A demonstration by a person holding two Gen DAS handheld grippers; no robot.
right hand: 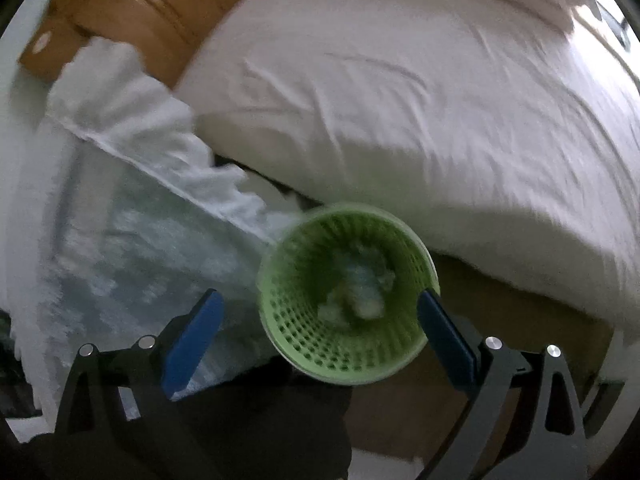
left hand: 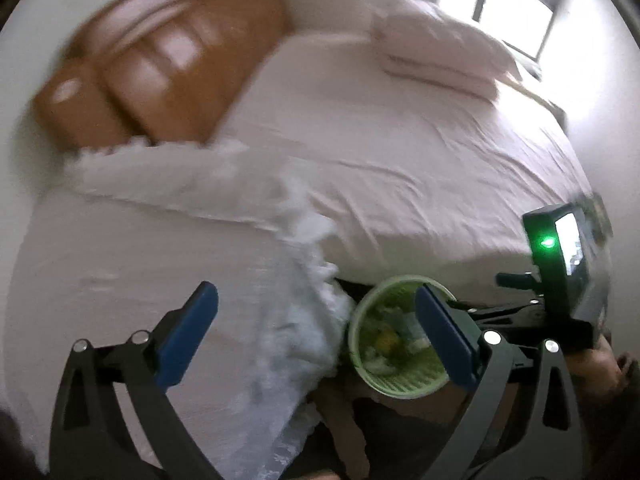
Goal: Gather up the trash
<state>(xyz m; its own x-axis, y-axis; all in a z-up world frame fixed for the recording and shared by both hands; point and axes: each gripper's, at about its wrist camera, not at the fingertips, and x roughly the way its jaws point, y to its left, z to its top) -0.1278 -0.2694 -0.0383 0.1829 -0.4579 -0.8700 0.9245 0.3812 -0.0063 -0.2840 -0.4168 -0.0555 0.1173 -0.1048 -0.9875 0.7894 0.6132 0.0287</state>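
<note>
**Both claws empty above the bin**

Right claw (right hand: 320,326): blue pads spread wide, nothing between them; I have it pointing down over the round green perforated plastic waste basket (right hand: 344,356).

Left claw (left hand: 316,334): likewise wide open and empty, angled toward the bed.

Basket contents: pale crumpled trash (right hand: 362,288) lying at the bottom, with something yellow (left hand: 386,340) among it.

Surroundings: basket stands on the floor just beside the white-sheeted bed (left hand: 400,168); frilled white cloth (left hand: 208,184) at left; brown padded headboard (left hand: 160,64) beyond.

Handling note: I judge the drop finished. Next, lift clear of the rim before swinging away, so neither pad tips the basket.
</note>
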